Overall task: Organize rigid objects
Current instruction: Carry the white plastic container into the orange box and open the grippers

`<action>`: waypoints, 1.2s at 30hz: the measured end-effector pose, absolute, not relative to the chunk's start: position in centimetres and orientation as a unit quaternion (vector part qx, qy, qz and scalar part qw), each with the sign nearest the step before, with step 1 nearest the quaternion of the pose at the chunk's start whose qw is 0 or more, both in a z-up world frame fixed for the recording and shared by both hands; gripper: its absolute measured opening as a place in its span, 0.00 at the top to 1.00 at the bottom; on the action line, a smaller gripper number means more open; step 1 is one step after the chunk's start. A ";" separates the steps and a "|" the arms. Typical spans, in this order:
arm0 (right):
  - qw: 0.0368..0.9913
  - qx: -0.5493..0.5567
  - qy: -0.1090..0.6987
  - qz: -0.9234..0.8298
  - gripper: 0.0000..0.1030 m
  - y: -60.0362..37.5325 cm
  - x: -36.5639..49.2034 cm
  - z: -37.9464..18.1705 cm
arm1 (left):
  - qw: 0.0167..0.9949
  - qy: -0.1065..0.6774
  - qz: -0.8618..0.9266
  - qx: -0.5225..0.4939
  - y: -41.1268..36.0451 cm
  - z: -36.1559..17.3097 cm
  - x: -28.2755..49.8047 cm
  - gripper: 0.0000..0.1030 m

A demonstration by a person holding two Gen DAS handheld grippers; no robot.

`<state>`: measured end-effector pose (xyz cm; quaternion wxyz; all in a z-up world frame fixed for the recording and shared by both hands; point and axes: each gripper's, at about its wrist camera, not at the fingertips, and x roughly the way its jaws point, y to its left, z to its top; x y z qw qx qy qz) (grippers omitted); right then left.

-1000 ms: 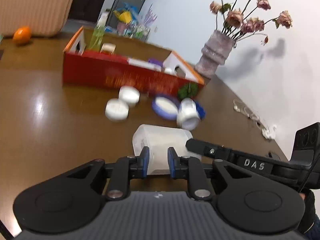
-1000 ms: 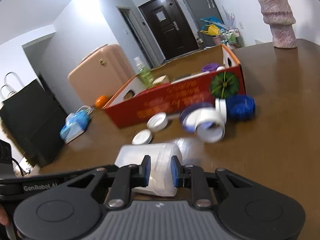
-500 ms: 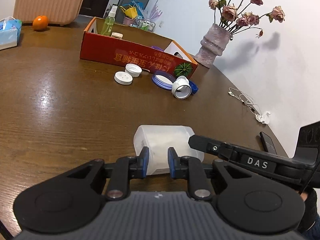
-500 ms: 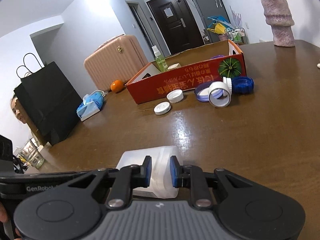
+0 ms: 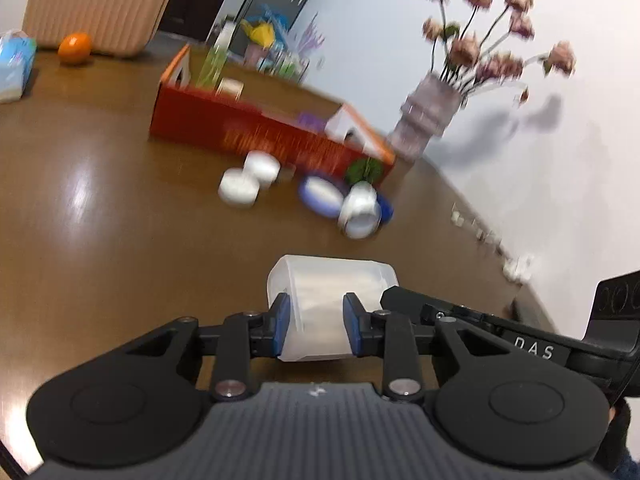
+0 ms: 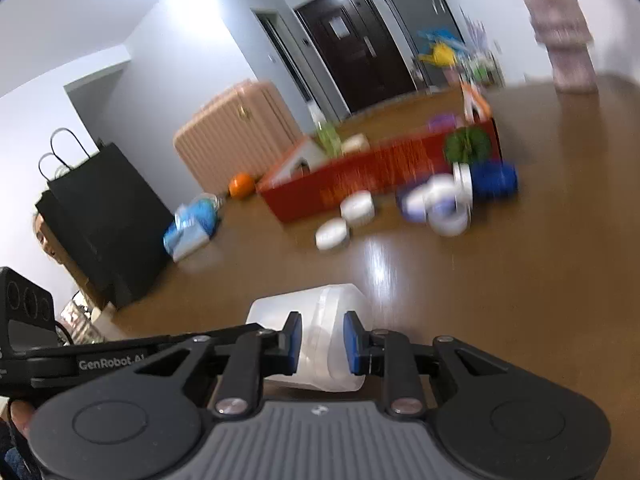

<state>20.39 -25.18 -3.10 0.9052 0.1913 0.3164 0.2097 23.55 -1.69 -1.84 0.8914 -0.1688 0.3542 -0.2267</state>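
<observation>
Both the left gripper (image 5: 313,329) and the right gripper (image 6: 322,340) are clamped on one translucent white container (image 5: 334,304). The red box (image 5: 260,136) sits toward the table's (image 5: 100,240) far edge.

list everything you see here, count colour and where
jar: 1, translucent white, on its side between both grippers' fingers
box: 1, red, mid table, items inside
white lids: 2, white, on table before box
blue lids: at least 2, blue, by box's right end; blurred
white cup: 1, white, on its side by blue lids
orange: 1, orange, far table edge
tissue pack: 1, blue, left on table
vase: 1, grey, with dried flowers, near wall
suitcase: 1, pink, behind table
bag: 1, black, left of the table
table: 1, brown
left gripper: 1, black, blue pads, on jar
right gripper: 1, same, on jar
</observation>
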 end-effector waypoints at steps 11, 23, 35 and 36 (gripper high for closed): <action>0.941 0.152 0.244 0.181 0.79 -27.8 39.0 6.0 | 0.914 0.290 -0.237 -0.157 -5.2 5.8 45.3 0.74; 0.909 0.137 0.366 0.145 0.80 -26.7 62.7 1.4 | 0.886 0.414 -0.154 -0.138 -8.2 -1.1 63.5 0.74; 0.921 0.118 0.341 0.145 0.62 -27.9 56.4 4.4 | 0.931 0.331 -0.140 -0.063 -3.8 3.1 52.4 0.53; 0.927 0.110 0.327 0.147 0.59 -28.3 54.4 5.4 | 0.939 0.309 -0.143 -0.043 -3.2 3.6 49.2 0.51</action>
